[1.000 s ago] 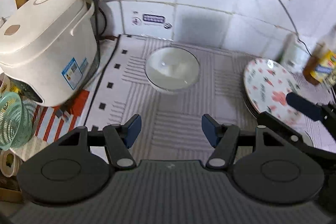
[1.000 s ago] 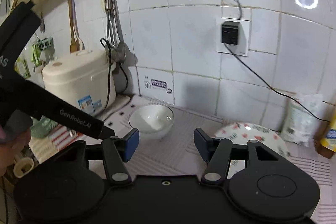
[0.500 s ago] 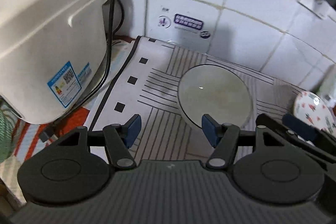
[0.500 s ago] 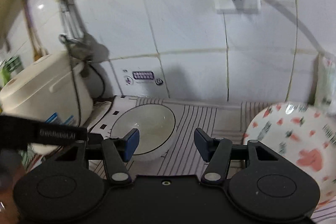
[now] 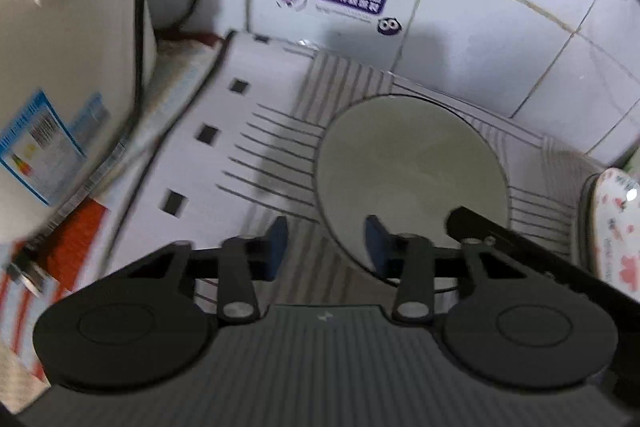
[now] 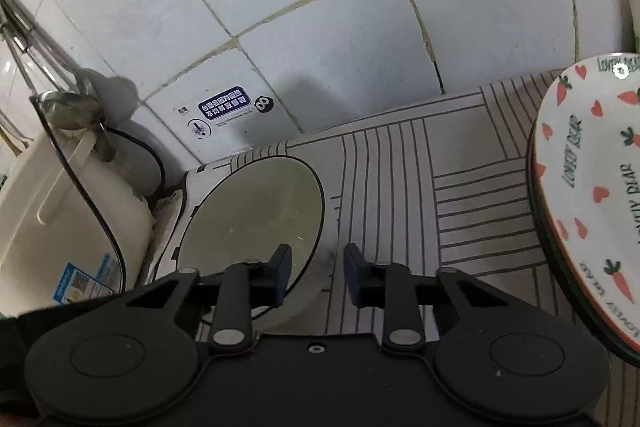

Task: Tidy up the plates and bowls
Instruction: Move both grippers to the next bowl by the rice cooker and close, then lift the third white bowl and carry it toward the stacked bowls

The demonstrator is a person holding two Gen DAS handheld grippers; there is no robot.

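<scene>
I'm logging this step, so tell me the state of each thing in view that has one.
white bowl, upright, empty, on the striped mat.
carrot-print plate, face up, empty, right of the bowl.
rice cooker, lid closed.
left hand-held gripper, open, jaws just closing astride the bowl's rim.
right hand-held gripper, open, jaws just closing astride the opposite rim.

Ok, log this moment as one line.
left gripper: jaws just closing astride white bowl left rim, no grip yet | right gripper: jaws just closing astride right rim, no grip yet | patterned plate: untouched
</scene>
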